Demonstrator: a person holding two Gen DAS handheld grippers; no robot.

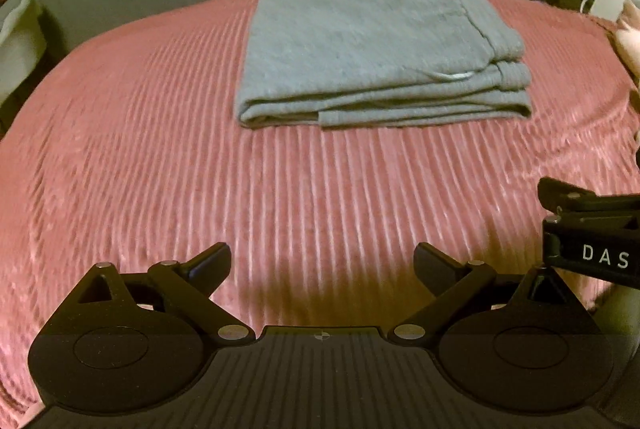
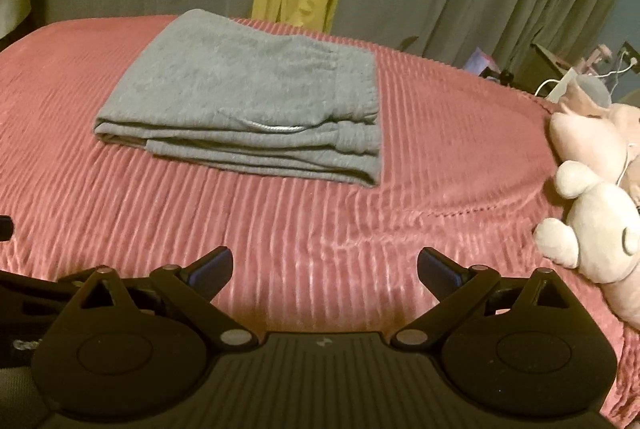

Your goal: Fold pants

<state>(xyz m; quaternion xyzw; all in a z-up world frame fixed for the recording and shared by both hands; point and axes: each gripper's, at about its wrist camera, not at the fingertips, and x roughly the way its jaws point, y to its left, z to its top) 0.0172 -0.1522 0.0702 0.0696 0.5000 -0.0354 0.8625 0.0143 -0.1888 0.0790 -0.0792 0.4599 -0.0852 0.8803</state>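
Pants folded; the task looks finished.
The grey knit drawstring pants (image 1: 376, 57) lie as a compact layered stack on the pink ribbed bedspread (image 1: 160, 169), while the left gripper (image 1: 322, 269) and right gripper (image 2: 325, 271) hang spread and empty, well apart from it.

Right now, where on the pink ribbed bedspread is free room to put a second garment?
Bare pink ribbed bedspread lies between the folded grey sweatpants and both open grippers, and left of the pants. The right edge is crowded by plush toys.
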